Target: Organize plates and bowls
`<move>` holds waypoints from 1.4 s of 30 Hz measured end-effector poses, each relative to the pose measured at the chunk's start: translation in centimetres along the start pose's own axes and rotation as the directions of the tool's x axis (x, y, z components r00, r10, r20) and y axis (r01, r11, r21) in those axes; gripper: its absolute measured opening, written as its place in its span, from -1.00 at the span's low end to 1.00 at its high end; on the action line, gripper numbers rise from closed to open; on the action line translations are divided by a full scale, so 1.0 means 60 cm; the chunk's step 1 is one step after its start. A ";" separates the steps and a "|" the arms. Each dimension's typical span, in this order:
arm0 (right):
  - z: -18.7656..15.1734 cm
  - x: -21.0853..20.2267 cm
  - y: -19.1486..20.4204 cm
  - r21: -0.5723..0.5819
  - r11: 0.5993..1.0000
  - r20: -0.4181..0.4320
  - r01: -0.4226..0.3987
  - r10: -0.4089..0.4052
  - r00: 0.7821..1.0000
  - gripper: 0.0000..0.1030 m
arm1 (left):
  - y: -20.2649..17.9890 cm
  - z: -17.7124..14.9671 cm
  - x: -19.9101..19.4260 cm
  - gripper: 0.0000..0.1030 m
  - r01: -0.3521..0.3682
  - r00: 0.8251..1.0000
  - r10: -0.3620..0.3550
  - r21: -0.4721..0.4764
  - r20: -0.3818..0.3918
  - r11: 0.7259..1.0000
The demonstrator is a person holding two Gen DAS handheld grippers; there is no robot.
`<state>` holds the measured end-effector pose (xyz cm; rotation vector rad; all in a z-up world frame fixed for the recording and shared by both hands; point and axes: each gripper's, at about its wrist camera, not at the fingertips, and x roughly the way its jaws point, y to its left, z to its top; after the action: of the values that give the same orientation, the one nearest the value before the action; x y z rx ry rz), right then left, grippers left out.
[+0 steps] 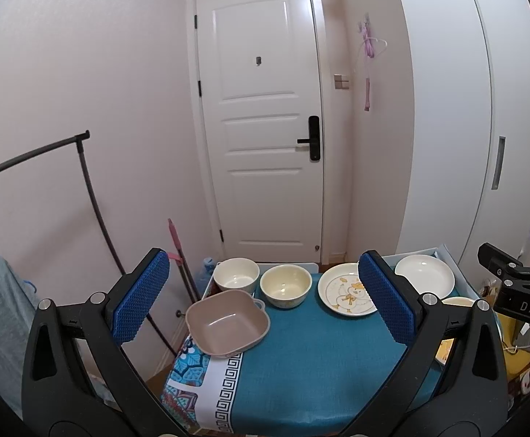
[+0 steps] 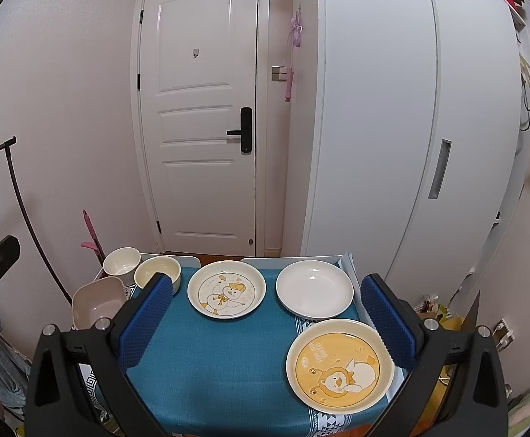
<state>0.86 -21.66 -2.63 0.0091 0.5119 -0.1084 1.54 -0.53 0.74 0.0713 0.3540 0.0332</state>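
On a blue cloth table (image 1: 315,357) stand a pink square bowl (image 1: 226,323), a white bowl (image 1: 236,275) and a cream bowl (image 1: 286,286) at the left. A duck plate (image 1: 345,295) and a plain white plate (image 1: 424,276) lie at the back. A yellow duck plate (image 2: 339,364) lies at the front right. My left gripper (image 1: 265,298) is open and empty above the table's front. My right gripper (image 2: 265,318) is open and empty above the table, the yellow plate by its right finger (image 2: 387,324).
A white door (image 1: 261,120) and a white wardrobe (image 1: 447,109) stand behind the table. A black clothes rack (image 1: 93,196) and a pink mop (image 1: 175,244) stand to the left. White trays (image 2: 301,260) lie at the table's back edge. Clutter lies on the floor at right.
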 end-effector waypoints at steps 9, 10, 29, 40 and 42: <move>0.001 0.001 0.001 -0.002 1.000 -0.002 -0.002 0.002 1.000 1.00 | 0.001 0.001 0.001 1.00 0.000 1.000 0.000 0.000 0.000 1.000; 0.001 0.001 0.002 -0.002 1.000 -0.002 0.000 0.000 1.000 1.00 | 0.000 0.001 0.001 1.00 -0.001 1.000 0.001 0.000 0.000 1.000; -0.001 0.002 0.005 -0.004 1.000 -0.005 0.000 0.000 1.000 1.00 | 0.010 0.005 0.019 1.00 -0.004 1.000 0.004 -0.013 -0.013 1.000; 0.005 0.010 0.004 0.006 1.000 -0.019 -0.017 0.018 1.000 1.00 | 0.005 0.019 0.032 1.00 0.026 0.999 -0.026 0.009 -0.028 1.000; 0.004 0.012 -0.002 0.015 1.000 -0.029 -0.023 0.023 0.999 1.00 | -0.001 0.026 0.045 1.00 0.071 0.996 -0.069 0.024 -0.048 0.997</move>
<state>1.59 -21.86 -2.76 0.0307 0.5401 -0.0894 4.63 -0.60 1.26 0.0834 0.4040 -0.0391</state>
